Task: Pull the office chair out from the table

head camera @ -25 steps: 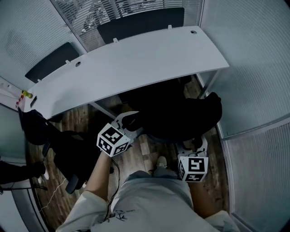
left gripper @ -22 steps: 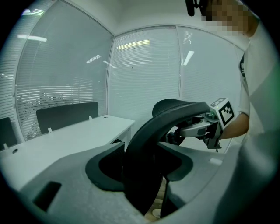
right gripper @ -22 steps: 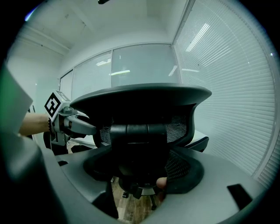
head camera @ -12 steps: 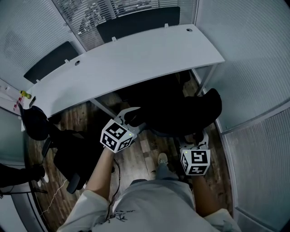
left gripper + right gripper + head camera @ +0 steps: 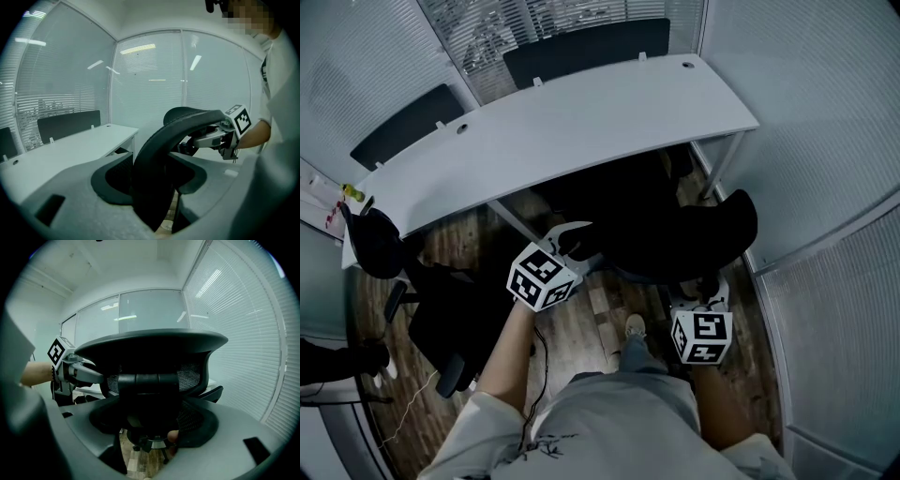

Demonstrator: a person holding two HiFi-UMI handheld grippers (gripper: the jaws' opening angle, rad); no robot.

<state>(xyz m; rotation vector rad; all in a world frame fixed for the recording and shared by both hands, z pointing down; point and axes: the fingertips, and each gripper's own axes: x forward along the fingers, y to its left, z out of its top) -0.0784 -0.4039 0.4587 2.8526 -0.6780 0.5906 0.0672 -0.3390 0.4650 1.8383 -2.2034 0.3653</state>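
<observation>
Office chair (image 5: 675, 239) farther from table (image 5: 562, 122), left gripper (image 5: 569, 239), right gripper (image 5: 705, 289) on backrest (image 5: 150, 345).

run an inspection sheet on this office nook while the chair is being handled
surface: white curved table, nothing seen on it; wood floor below.
job's things: black chair, partly under the table.
clutter: second chair at left; small yellow thing past the table's left end.
grippers: left gripper jaws closed on the chair back's edge; right gripper jaws closed on the back.
cables: thin cable by the left forearm.
surroundings: glass walls with blinds; dark panels behind the table.
</observation>
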